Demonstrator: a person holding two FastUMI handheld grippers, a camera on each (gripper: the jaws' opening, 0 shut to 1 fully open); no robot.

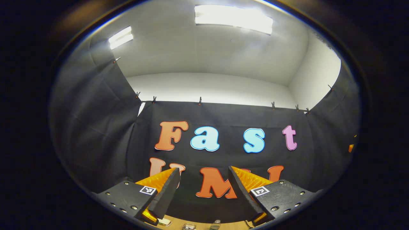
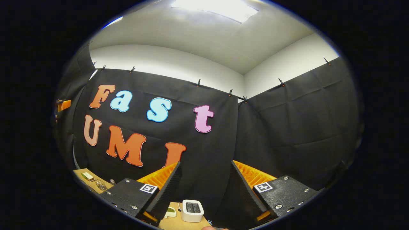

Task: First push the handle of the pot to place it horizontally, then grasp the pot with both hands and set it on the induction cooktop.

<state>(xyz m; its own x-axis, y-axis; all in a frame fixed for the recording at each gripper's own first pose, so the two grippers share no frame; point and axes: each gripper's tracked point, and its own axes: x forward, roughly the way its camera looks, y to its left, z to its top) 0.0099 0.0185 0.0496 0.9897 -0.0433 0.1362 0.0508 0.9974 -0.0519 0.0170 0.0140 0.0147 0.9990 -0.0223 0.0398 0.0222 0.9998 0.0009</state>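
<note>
The pot's and the induction cooktop's pose and place cannot be told: left gripper [image 1: 203,168] and right gripper [image 2: 206,163] aim upward at the booth wall [image 1: 96,127].

In the left gripper view the left hand-held gripper [image 1: 203,180] points up at the far booth wall, with a strip of bench [image 1: 198,224] low between its fingers and two small clear items [image 1: 188,226] on that strip. In the right gripper view the right hand-held gripper [image 2: 204,179] has a toaster [image 2: 192,210] on the bench between its fingers, and small items [image 2: 87,176] lie far left on the bench beside the wall.
</note>
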